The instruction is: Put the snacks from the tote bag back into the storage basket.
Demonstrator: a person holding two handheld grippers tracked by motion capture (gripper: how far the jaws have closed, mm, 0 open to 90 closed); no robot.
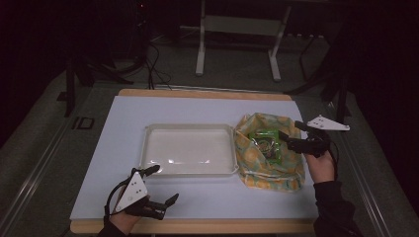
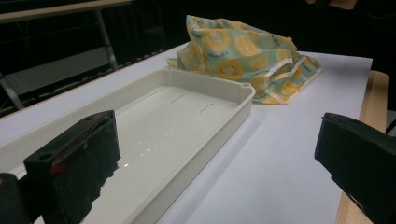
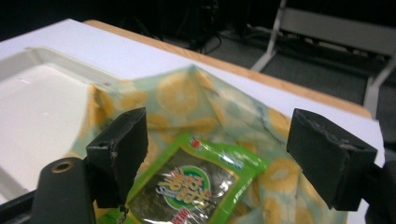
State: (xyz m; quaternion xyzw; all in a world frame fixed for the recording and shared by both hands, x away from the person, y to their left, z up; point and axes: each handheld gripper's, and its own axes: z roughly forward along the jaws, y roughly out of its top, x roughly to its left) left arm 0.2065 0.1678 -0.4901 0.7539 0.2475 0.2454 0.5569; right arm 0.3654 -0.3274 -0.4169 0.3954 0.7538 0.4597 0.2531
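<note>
Left hand-held gripper (image 1: 159, 190) idle at near table (image 1: 207, 197) edge, jaws released, nothing between

White tray (image 1: 143, 148) mid-table, bare inside

Right hand-held gripper (image 1: 288, 140) poised over green snack packet (image 1: 266, 143) inside open lemon-print bag (image 1: 252, 173), jaws spread, not gripping

Step looks like reach-in; next likely: lower, straddle packet edge, clench, lift toward tray

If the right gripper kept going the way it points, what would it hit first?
Most likely the green snack packet lying in the open yellow-patterned cloth bag; the open right gripper hovers just above it, though depth is unclear.
</note>
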